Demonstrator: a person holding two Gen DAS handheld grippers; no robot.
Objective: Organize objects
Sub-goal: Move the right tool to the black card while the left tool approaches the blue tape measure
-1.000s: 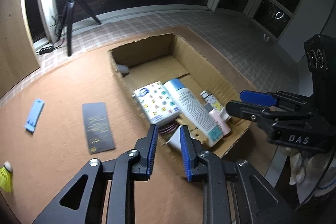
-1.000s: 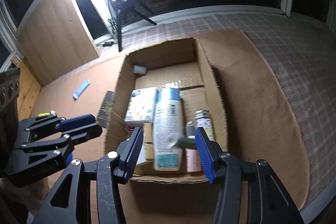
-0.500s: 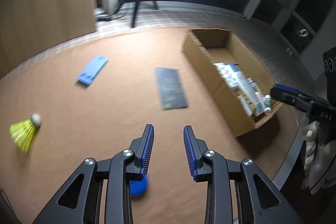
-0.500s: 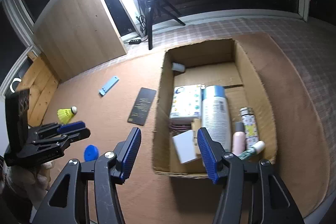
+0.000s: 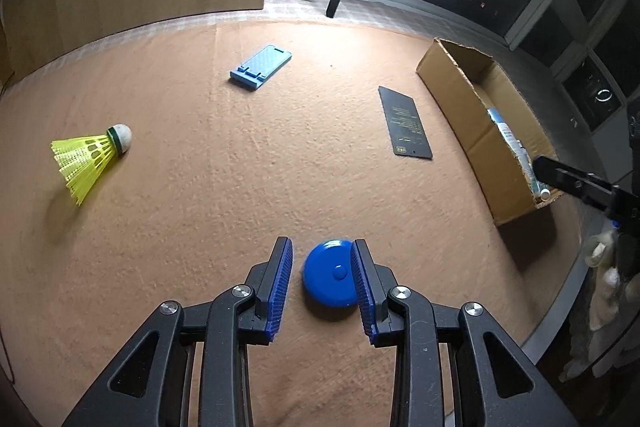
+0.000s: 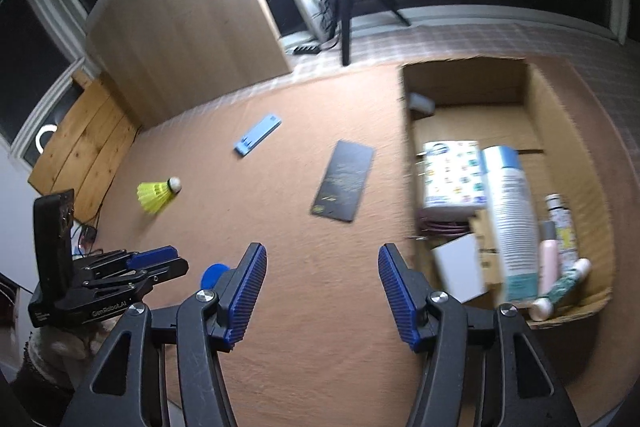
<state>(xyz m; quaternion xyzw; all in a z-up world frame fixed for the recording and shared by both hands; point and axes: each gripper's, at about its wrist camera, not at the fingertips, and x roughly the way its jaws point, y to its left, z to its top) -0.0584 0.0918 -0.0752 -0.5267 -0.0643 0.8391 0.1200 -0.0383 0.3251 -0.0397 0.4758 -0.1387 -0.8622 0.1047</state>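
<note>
1. The left gripper [image 5: 322, 281] sits low in the centre of the left wrist view, its fingers spread apart over the tan mat [image 5: 240, 187]; a round blue disc [image 5: 330, 281] lies flat between them, close against the right-hand pad and clear of the left-hand one.
2. The disc is round, so it has no long axis; a small raised button at its middle faces up.
3. The right gripper [image 6: 322, 291] fills the lower middle of the right wrist view, fingers wide open with only bare mat between them.
4. A yellow shuttlecock [image 5: 90, 157] lies on its side at the left of the left wrist view, its long axis running from lower left to upper right, its white cork tip pointing to the upper right.
5. A blue phone stand [image 5: 260, 67] lies flat in the upper middle of that view, long axis slanting up to the right.
6. A black card [image 5: 405, 123] lies flat right of centre, its long axis near vertical in the frame (gold print on it, too small to read).
7. The cardboard box [image 6: 568, 107] stands open at the right of the right wrist view, holding a white-and-blue spray can [image 6: 512, 219] lying lengthwise, a patterned pack [image 6: 452, 175] and small bottles.
</note>
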